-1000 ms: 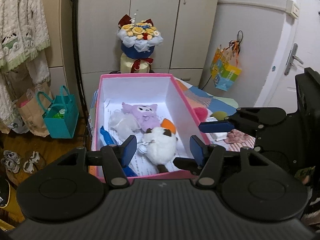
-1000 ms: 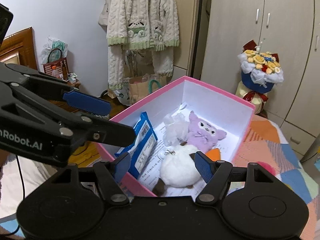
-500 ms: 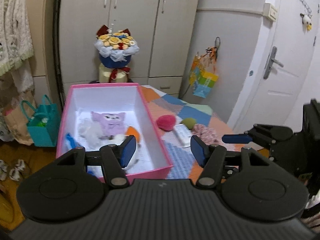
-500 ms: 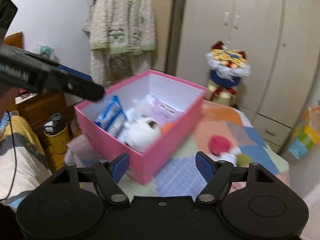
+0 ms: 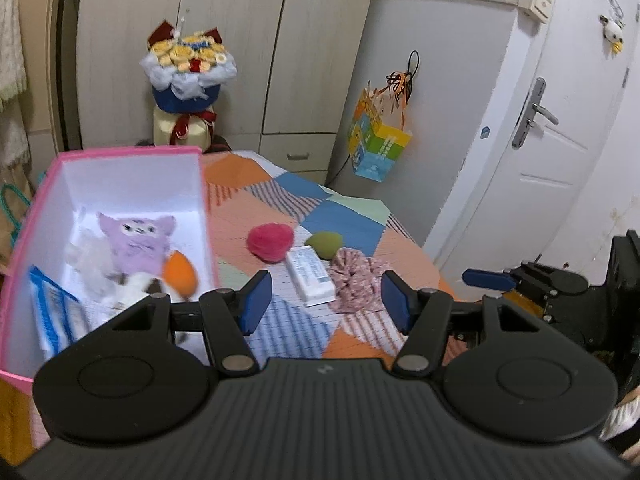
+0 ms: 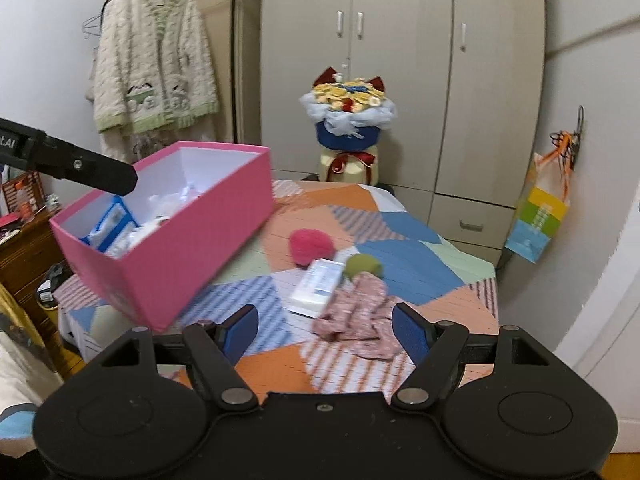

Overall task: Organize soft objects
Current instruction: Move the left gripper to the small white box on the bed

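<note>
The left hand-held gripper (image 5: 325, 300) has its blue pads spread, with nothing between them. The right hand-held gripper (image 6: 325, 330) is likewise spread and holds nothing. Both are rigid black units with flat rectangular pads.

The work surface is covered by a patchwork cloth (image 5: 340, 212) of orange, blue, green and striped panels; whether it lies on a bed or a bench cannot be told.

A rectangular pink box (image 6: 192, 240) with white inner walls stands at the left of the cloth. It contains a purple plush figure (image 5: 136, 240) of short-pile fabric, an orange teardrop sponge (image 5: 181, 274), a white furry plush that is partly hidden, crinkled clear plastic, and a flat blue-and-white packet (image 5: 56, 312) leaning against the near wall.

Outside the box, four items lie grouped on the cloth:
- A fuzzy pink heart-shaped puff (image 5: 270, 241).
- An olive-green teardrop sponge (image 5: 325, 245), smooth-surfaced, just beside the puff.
- A flat white rectangular packet (image 5: 310, 276), lying between these two.
- A gathered floral fabric scrunchie (image 5: 358, 274), pink with ruffled folds, touching the packet's edge and nearest the right hand-held gripper.
</note>
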`<state>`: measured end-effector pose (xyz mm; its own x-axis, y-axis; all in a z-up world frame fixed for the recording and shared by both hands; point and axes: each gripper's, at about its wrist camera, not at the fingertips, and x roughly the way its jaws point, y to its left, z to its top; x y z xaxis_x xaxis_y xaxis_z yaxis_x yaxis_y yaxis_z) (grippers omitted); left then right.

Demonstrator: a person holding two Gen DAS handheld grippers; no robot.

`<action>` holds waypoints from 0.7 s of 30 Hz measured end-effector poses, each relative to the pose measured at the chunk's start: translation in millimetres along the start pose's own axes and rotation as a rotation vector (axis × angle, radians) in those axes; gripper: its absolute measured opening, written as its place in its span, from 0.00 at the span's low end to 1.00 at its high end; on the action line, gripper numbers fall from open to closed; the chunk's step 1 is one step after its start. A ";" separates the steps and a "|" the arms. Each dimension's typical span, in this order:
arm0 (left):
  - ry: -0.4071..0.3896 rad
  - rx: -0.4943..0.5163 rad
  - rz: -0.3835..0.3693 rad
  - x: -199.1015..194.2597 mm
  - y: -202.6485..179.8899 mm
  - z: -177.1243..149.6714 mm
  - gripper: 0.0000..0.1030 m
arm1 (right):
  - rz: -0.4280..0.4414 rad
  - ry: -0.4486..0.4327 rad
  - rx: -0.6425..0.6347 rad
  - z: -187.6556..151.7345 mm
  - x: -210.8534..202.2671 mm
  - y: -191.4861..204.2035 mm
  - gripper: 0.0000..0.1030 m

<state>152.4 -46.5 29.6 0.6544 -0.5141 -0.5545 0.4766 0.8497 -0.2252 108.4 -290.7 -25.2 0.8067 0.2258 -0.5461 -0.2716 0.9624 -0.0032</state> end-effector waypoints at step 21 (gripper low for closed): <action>0.086 -0.056 0.117 133.0 -25.2 -5.4 0.58 | 0.005 0.073 0.073 -17.4 117.5 -53.5 0.78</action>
<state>224.2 -135.6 -42.7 0.6501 -0.4012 -0.6454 0.3649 0.9098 -0.1980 208.6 -318.3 -103.8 0.7642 0.2221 -0.6055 -0.2345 0.9703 0.0599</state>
